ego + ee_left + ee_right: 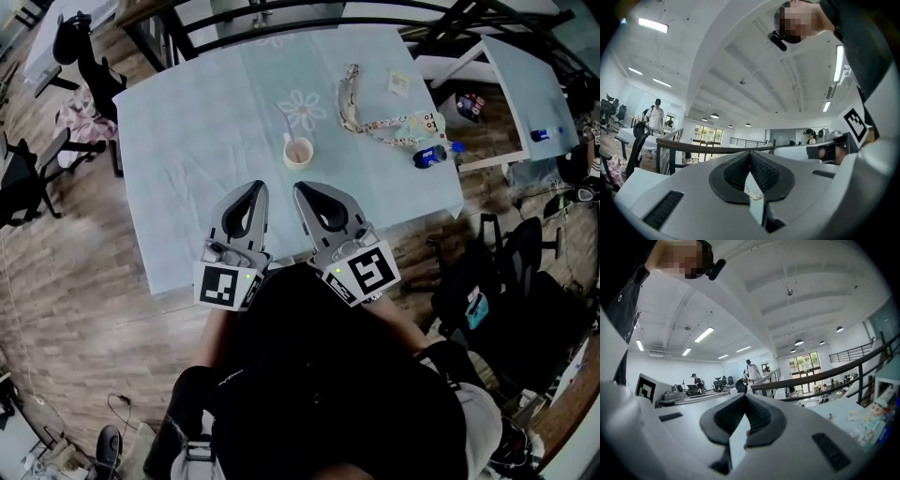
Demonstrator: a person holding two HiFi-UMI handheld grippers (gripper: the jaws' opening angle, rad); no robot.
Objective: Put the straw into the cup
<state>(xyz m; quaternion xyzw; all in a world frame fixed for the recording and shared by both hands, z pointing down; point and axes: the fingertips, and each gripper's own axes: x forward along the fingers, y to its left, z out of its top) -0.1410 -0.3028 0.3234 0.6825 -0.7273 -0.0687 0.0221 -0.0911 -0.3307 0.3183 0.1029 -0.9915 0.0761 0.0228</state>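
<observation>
A small paper cup [298,152] stands on the pale blue tablecloth [197,141], near the middle of the table. A thin pale straw [285,122] rises out of the cup and leans back to the left. My left gripper [257,187] and right gripper [301,189] hover side by side at the table's near edge, short of the cup, both shut and holding nothing. In the left gripper view the left gripper [750,156] points level across the room; the cup is hidden there. The right gripper [744,397] likewise faces the room, with its pads together.
A patterned lanyard [367,120] with a badge, a white card [400,83] and a blue-capped object [430,155] lie at the table's right side. Black chairs [84,56] stand to the left, a second table [525,80] to the right. A dark railing [689,149] runs behind.
</observation>
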